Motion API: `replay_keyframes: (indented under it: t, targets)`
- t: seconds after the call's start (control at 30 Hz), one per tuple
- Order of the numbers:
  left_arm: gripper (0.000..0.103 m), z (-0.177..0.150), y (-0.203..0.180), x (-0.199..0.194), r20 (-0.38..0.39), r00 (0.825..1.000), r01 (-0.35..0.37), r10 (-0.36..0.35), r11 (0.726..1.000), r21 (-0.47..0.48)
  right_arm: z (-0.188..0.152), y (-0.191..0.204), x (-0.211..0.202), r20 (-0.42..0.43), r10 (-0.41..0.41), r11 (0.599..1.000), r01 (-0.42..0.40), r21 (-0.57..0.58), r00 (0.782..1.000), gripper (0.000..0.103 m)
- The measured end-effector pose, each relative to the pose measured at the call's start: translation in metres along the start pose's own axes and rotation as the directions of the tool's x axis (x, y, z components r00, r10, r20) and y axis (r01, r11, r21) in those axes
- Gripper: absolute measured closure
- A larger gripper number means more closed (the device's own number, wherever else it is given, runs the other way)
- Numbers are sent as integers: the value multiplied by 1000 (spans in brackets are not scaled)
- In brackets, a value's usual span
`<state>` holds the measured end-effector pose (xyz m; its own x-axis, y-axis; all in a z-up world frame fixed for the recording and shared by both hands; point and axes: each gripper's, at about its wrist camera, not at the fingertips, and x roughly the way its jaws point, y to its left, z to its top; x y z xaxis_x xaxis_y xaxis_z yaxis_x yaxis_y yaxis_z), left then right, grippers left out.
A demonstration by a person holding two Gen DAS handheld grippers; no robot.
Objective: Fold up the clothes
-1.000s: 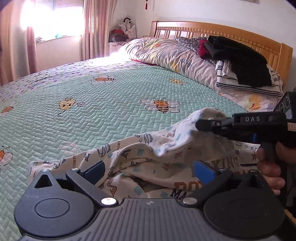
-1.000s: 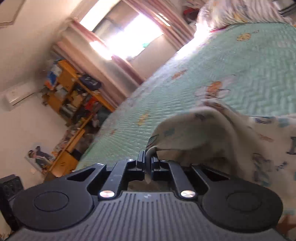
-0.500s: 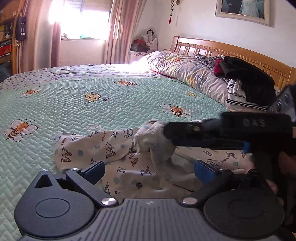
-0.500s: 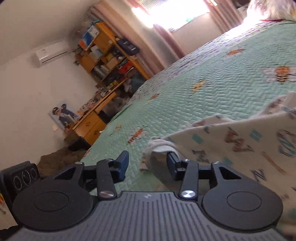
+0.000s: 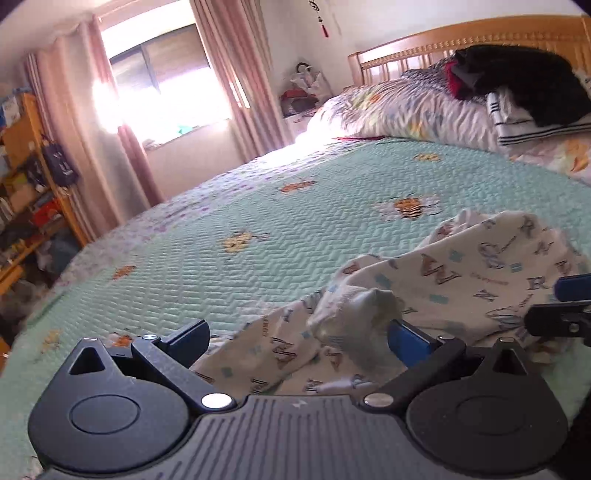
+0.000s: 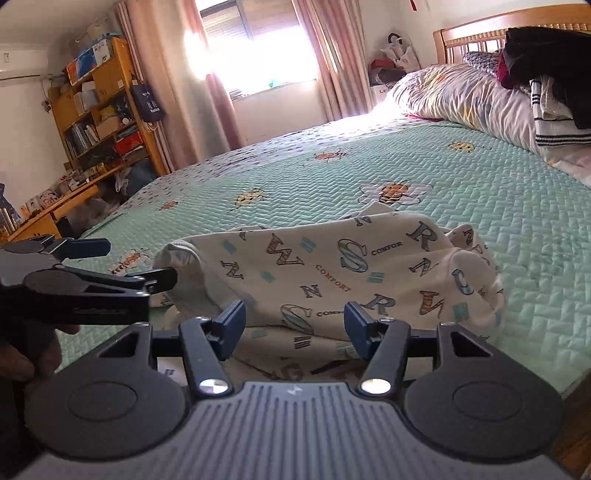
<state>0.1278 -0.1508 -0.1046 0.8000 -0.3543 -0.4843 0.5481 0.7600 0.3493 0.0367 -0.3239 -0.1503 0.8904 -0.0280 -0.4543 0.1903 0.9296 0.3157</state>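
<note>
A white garment printed with letters (image 6: 354,266) lies bunched on the green bee-print quilt (image 6: 369,166). My right gripper (image 6: 295,326) stands open just short of its near edge, nothing between the fingers. In the right wrist view my left gripper (image 6: 129,260) comes in from the left, open, one finger tip at the sleeve cuff (image 6: 177,254). From the left wrist view, the left gripper (image 5: 297,338) is open around that cuff (image 5: 362,314), which rests against the right blue pad without being pinched. The garment (image 5: 480,273) spreads to the right, where the right gripper's fingers (image 5: 569,288) show.
A duvet (image 6: 461,92) and a stack of dark and striped clothes (image 6: 554,74) lie against the wooden headboard (image 6: 480,33). A cluttered bookshelf (image 6: 103,110) and desk stand left of the bed, by the curtained window (image 6: 258,48). A hand (image 6: 33,354) holds the left gripper.
My right gripper, shut on the garment's edge a second ago, has opened, let it drop and drawn back. The left gripper has swung left to the sleeve cuff.
</note>
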Motion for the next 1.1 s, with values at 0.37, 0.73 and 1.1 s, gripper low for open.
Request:
replay_keyframes:
  t: [0.37,0.73,1.1]
  targets:
    - [3,5,-6,26,-14,986,-168,169,985,30,-11,-2,-11,-10,12,1000,-12,16,1000,42]
    - [92,5,20,19,54,985,-161,163,986,-43,-18,47,-10,94,-15,989,29,-147,995,42]
    - [87,15,15,-47,144,989,-29,26,999,20,-20,97,-3,260,-69,959,136,-249,963,41]
